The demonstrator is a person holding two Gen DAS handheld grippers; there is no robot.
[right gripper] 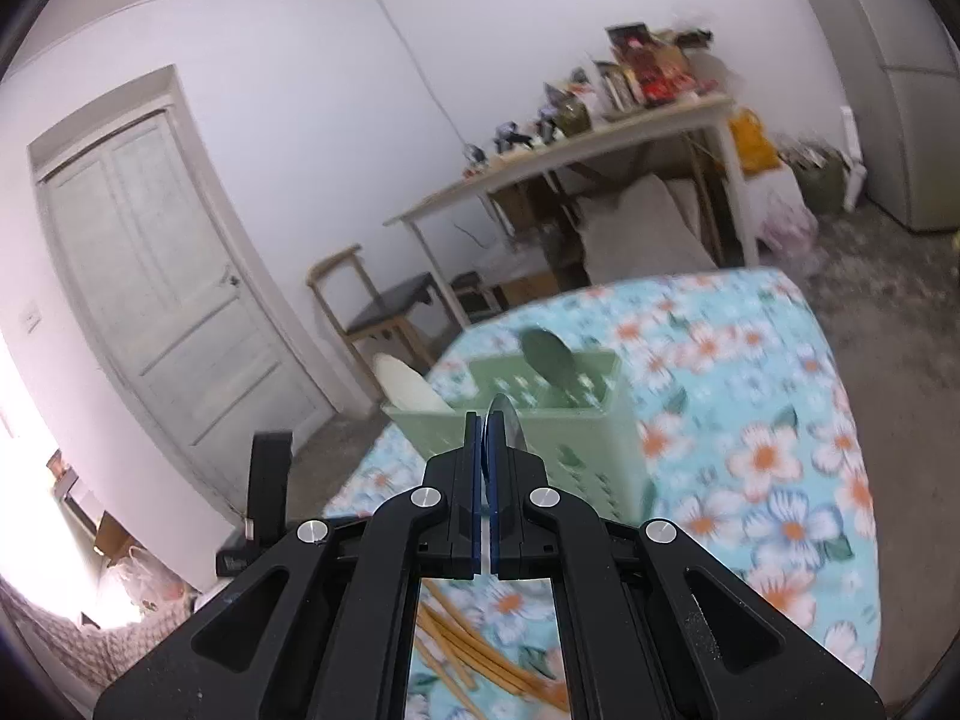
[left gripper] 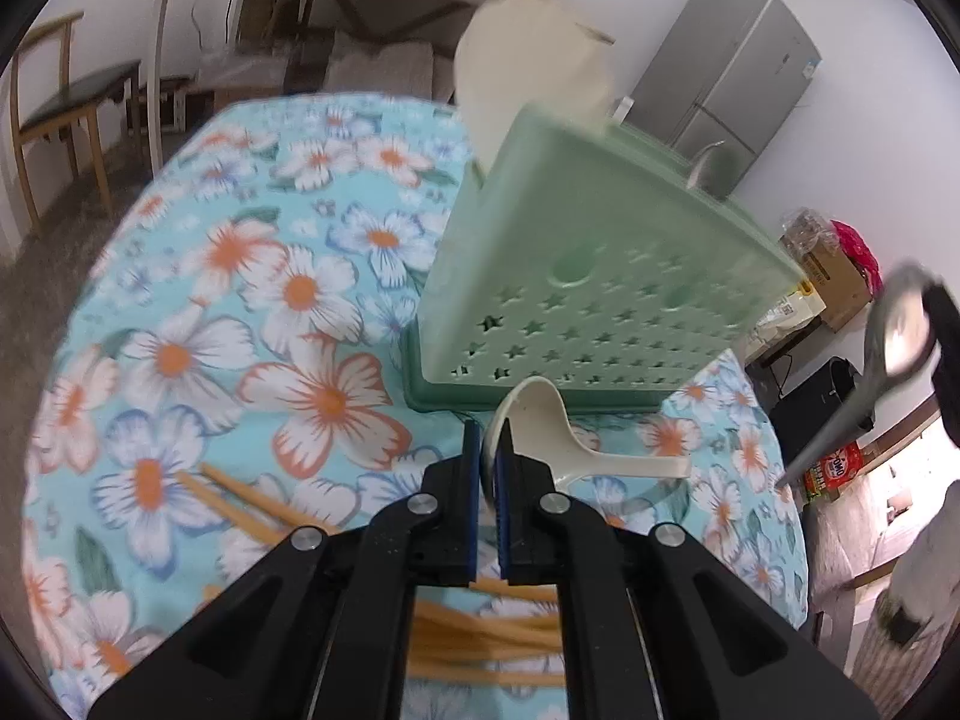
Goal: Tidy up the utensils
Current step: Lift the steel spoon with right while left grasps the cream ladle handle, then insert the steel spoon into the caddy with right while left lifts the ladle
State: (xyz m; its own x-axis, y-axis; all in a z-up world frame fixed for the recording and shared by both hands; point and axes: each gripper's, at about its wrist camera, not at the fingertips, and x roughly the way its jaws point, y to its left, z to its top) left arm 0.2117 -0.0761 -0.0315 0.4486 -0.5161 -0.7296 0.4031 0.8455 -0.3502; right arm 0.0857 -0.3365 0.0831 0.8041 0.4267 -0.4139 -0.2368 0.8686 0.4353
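Note:
My left gripper (left gripper: 491, 450) is shut on the bowl of a white ceramic spoon (left gripper: 540, 432), held just above the table in front of the green perforated utensil holder (left gripper: 576, 276). My right gripper (right gripper: 485, 441) is shut on a metal spoon (right gripper: 510, 426), held in the air above the holder (right gripper: 540, 420); the metal spoon also shows at the right of the left wrist view (left gripper: 888, 354). The holder contains a white spatula (right gripper: 408, 390) and a dark metal spoon (right gripper: 549, 357). Several wooden chopsticks (left gripper: 480, 630) lie on the floral tablecloth under the left gripper.
The round table wears a blue floral cloth (left gripper: 240, 300). A wooden chair (right gripper: 372, 312) and a cluttered side table (right gripper: 570, 150) stand beyond it. A grey fridge (left gripper: 732, 72) stands against the wall. Boxes and bags (left gripper: 828, 264) sit on the floor.

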